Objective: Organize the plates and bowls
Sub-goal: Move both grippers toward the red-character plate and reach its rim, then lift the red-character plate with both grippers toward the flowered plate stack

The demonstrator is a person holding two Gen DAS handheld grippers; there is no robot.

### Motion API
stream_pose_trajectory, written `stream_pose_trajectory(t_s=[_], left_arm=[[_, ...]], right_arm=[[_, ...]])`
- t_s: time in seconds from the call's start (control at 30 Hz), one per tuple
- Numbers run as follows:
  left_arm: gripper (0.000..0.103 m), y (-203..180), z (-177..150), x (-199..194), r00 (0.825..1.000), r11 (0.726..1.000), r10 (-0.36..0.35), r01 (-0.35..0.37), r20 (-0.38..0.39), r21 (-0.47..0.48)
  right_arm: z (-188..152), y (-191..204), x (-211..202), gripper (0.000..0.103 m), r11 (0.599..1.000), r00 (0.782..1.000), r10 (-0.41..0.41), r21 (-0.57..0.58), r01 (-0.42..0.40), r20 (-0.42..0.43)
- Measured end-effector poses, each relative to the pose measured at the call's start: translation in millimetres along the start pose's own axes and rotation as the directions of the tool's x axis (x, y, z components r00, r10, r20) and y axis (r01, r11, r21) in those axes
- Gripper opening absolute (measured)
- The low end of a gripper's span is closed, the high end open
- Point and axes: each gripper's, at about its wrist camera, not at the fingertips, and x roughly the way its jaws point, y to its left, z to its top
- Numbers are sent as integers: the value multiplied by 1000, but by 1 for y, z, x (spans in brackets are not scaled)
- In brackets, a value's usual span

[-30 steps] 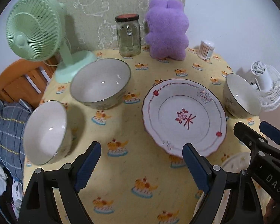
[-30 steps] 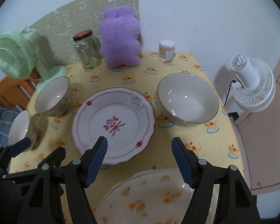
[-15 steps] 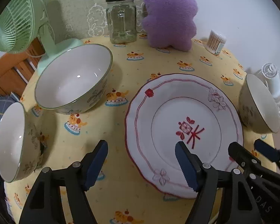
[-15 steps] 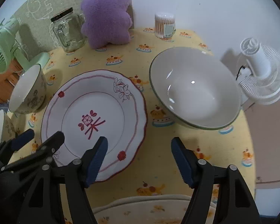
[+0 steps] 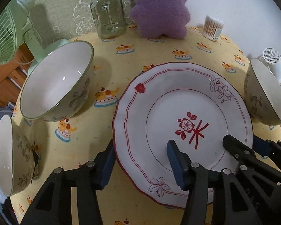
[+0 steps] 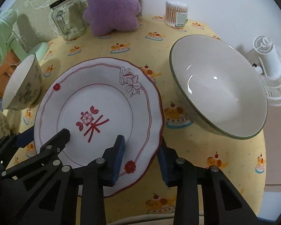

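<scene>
Both grippers have dropped onto the red-patterned plate point(image 5: 183, 112) lying mid-bench: left gripper point(image 5: 142, 165) and right gripper point(image 6: 140, 161) each straddle its near rim, fingers closing, not yet clamped. Two-handed lift looks imminent.

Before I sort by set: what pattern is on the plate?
White plate with red motifs and scalloped rim; right wrist view.

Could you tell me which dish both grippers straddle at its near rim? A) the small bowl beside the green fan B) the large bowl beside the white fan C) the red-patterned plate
C: the left gripper and right gripper each have the red-patterned plate rim between closing jaws.
</scene>
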Motion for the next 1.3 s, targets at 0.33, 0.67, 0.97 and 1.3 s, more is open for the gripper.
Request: stream_pose_trajectory(t_s=[0.33,0.67,0.97,1.3], left_arm=[[49,4,-14,-8,997,996,71,-71,6,50],[48,40,-52,-26,995,995,92,-93,-45,-23],[48,73,-87,-43,991,990,107,-113,-82,-80],[53,93,-111,-52,993,992,75,-84,-93,-96]], right_arm=[[-8,13,-6,38,999,1000,0,-39,-1,-30],[-39,50,-17,38,992,996,44,-113,-53,-78],[-70,85,-28,39,981,991,70,-173,-89,-115],[-93,107,-31,45,981,985,81,-164,-105,-150]])
